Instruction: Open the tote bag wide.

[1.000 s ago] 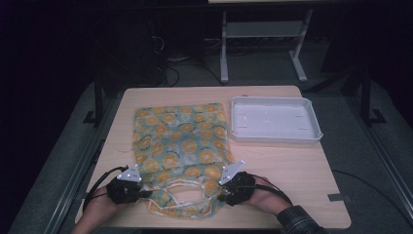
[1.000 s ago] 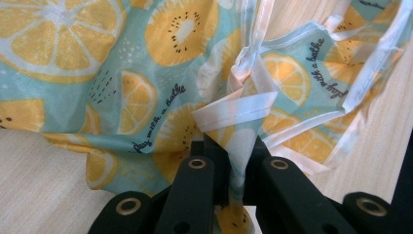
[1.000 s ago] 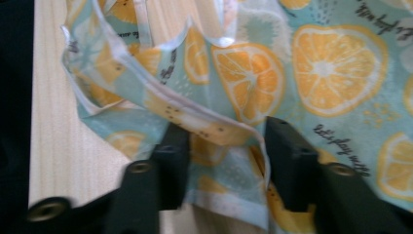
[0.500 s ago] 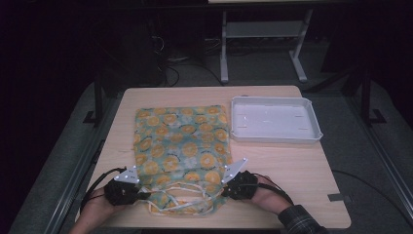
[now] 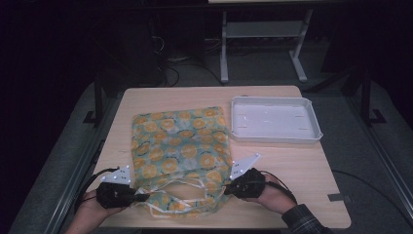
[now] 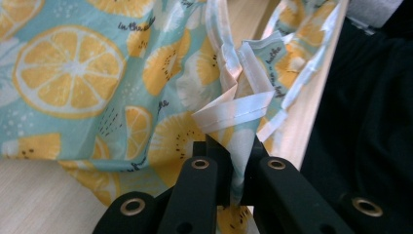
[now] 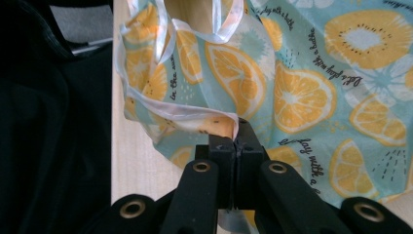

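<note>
While lying flat on the table point(image 5: 311, 170) with its mouth end nearest: fabric bag point(image 5: 180, 146) stretching lengthwise away toward the far edge, showing orange slices on pale blue with white trim. Left gripper point(image 5: 141, 197) pinching the near-left corner, jaws closed tight on the hem. Right gripper point(image 5: 228, 189) clamping the near-right corner, having just closed onto cloth. Sitting beyond, at far right: white tray point(image 5: 311, 134).

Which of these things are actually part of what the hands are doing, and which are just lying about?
In use:
- lemon-print bag, near edge pinched at both corners
- left gripper, shut on the bag
- right gripper, shut on the bag

Lying about:
- white tray, apart from the bag
- table
</note>
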`<action>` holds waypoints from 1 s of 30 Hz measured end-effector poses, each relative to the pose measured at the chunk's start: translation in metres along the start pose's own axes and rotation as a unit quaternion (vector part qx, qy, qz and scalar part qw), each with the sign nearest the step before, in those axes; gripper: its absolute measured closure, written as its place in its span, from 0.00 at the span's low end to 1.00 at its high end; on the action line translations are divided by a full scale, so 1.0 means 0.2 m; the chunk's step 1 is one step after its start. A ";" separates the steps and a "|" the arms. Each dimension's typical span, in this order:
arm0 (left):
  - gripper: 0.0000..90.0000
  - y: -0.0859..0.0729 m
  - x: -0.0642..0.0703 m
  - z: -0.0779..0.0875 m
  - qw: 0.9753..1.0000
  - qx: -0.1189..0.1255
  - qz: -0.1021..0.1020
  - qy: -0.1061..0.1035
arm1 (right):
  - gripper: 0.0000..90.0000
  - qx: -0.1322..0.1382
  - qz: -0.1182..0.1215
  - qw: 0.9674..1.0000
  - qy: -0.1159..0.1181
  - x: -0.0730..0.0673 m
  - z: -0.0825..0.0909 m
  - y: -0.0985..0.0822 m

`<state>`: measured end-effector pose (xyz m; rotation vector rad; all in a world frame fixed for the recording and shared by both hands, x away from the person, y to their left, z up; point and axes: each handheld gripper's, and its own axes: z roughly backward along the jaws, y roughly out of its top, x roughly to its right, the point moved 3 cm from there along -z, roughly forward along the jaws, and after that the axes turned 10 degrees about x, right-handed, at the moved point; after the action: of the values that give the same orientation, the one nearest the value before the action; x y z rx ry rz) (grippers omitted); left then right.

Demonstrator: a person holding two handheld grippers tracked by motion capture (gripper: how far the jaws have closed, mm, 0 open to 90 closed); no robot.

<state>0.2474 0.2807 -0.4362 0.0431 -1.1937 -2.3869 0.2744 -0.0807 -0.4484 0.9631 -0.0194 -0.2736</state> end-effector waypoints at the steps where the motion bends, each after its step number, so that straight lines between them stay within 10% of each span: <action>1: 0.98 0.01 0.01 0.01 1.000 0.005 -0.001 -0.002 | 0.98 0.003 0.004 1.000 0.002 0.00 0.01 0.00; 30: 0.98 0.39 -0.06 0.28 0.992 0.122 -0.024 0.029 | 0.98 0.095 0.039 0.994 -0.044 0.15 0.29 0.39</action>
<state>0.2763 0.2881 -0.3450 0.2196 -1.4653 -2.2507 0.3127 -0.0932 -0.3549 1.1355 -0.1649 -0.2453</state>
